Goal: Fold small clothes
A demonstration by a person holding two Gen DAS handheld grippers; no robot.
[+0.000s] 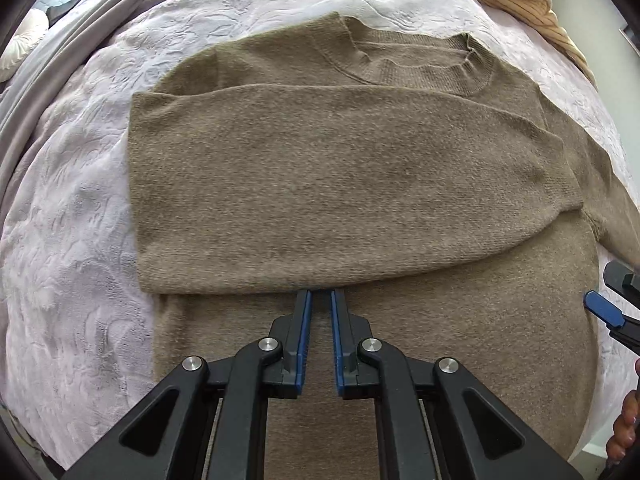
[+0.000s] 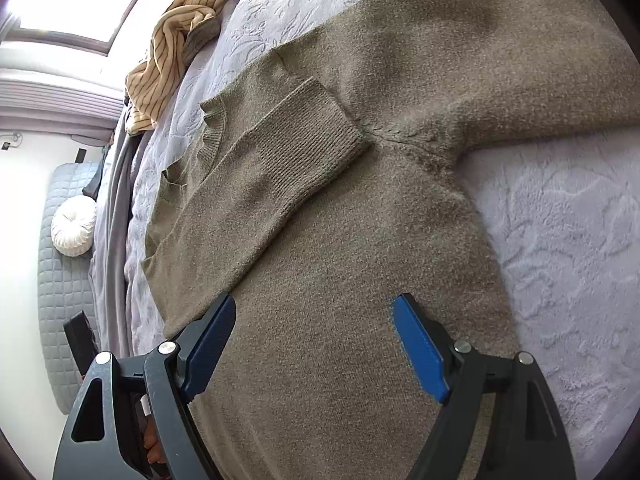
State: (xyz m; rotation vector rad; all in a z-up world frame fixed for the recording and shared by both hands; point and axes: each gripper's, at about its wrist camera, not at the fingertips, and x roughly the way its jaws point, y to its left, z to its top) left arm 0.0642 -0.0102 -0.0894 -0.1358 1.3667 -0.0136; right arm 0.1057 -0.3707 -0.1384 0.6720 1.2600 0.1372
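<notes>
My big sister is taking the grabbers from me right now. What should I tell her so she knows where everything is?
Left gripper: jaws nearly closed with a thin gap, holding nothing, tips at the lower edge of the folded sleeve.
Right gripper: wide open, empty, over the sweater body.
The brown sweater lies flat on the lilac blanket.
Done: one sleeve folded across the chest, its cuff near the far armpit.
Left: the other sleeve still lies spread out, so fold it in, then probably fold the body.
A striped garment waits at the bed's far end.
</notes>
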